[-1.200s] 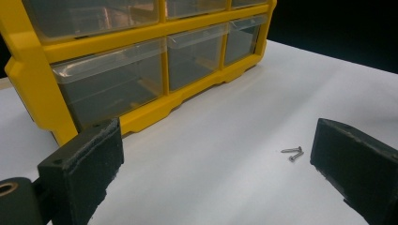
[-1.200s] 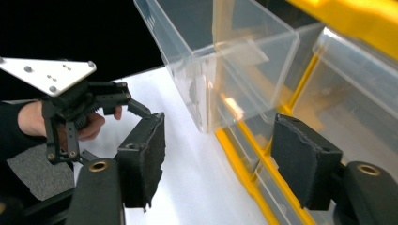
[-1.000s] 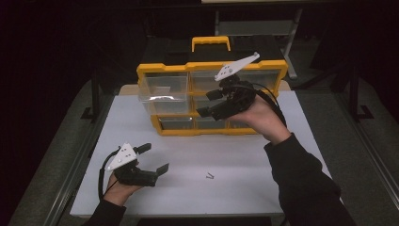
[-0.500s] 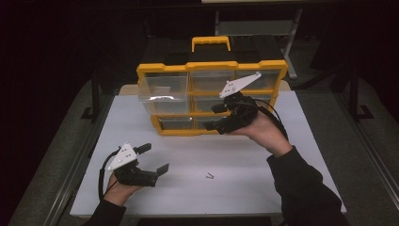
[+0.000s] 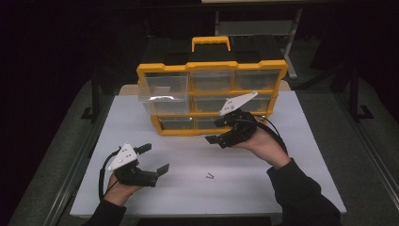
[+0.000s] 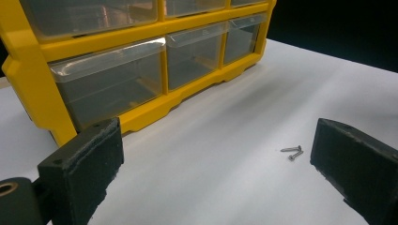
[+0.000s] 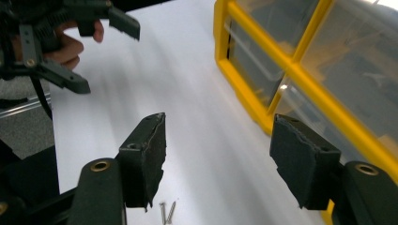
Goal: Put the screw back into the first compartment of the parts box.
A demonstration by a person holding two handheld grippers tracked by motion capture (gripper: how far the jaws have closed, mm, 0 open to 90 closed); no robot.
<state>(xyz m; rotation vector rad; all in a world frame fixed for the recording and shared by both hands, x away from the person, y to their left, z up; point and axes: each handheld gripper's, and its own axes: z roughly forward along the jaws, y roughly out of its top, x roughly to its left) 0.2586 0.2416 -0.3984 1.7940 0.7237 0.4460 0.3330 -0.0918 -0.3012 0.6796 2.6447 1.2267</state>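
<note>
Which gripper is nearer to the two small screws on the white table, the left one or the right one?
Right, by a small margin. The right gripper, jaws open, hangs above and just behind the screws, beside the yellow organizer. The left gripper, also open, rests farther off at their left.

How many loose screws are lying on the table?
2. Both screws lie side by side, touching, on the white table between the two grippers, in front of the yellow drawer cabinet. Others may sit unseen inside drawers.

No readable text, labels, brands or numbers, yellow drawer organizer (image 5: 211, 66) unmarked
</note>
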